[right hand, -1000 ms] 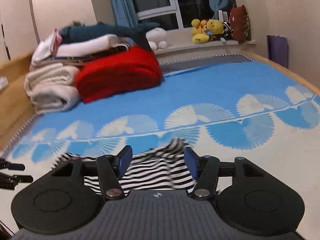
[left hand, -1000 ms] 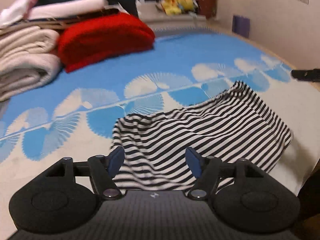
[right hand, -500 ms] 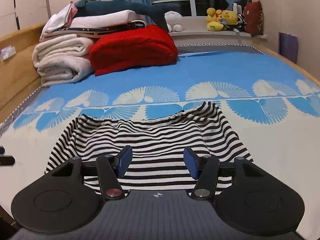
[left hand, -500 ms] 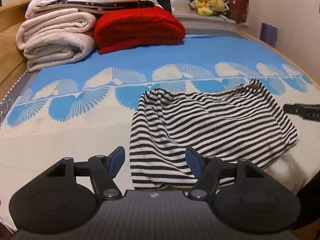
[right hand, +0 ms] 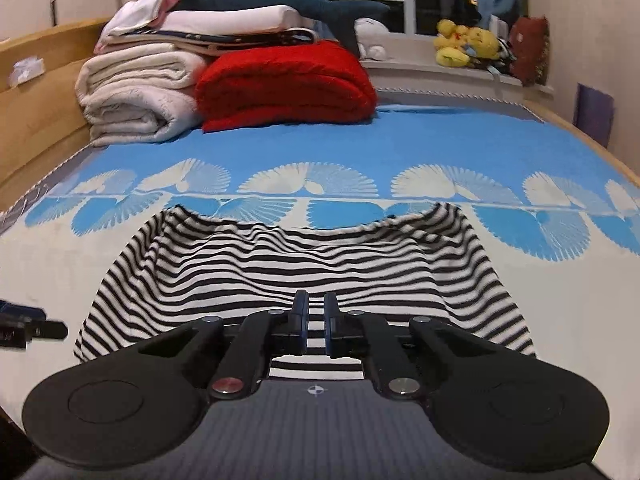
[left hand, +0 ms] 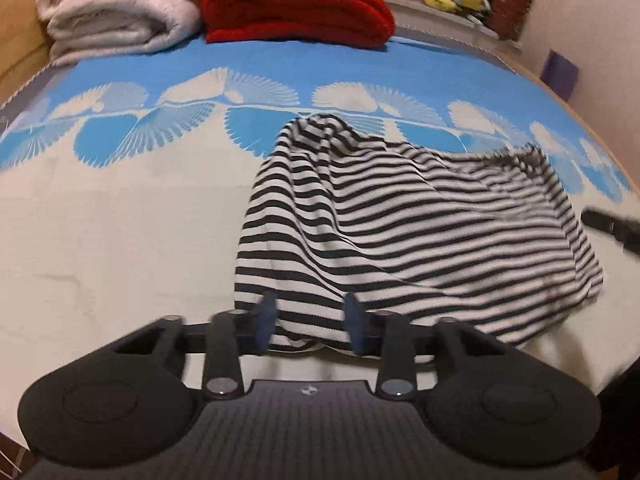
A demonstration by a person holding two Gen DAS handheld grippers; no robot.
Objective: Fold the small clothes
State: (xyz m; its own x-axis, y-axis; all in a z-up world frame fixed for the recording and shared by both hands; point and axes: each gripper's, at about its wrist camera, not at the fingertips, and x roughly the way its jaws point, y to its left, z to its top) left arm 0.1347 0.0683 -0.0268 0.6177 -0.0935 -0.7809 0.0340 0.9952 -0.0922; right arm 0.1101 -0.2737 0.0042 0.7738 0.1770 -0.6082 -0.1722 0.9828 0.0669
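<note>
Both grippers at near hem of striped garment (right hand: 288, 264).
Right gripper (right hand: 316, 320) just clamped on hem; left gripper (left hand: 310, 320) blurred, jaws closing around the edge, contact unclear.

A black-and-white striped garment (right hand: 304, 264) lies rumpled on the bedspread; near hem toward the cameras.

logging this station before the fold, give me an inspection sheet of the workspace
surface: bed with blue and cream fan-print cover, garment at near edge.
job's things: black-and-white striped knit garment, spread out, rumpled, not yet folded.
clutter: folded red blanket, rolled cream blankets, stacked linens with teal plush shark on top.
grippers: left gripper jaws just been closing, near hem between them, pads not clearly pressing; right gripper jaws just closed on the garment's near edge.
cables: nothing seen.
surroundings: windowsill with yellow plush toys, blue curtains, wooden bed frame.
</note>
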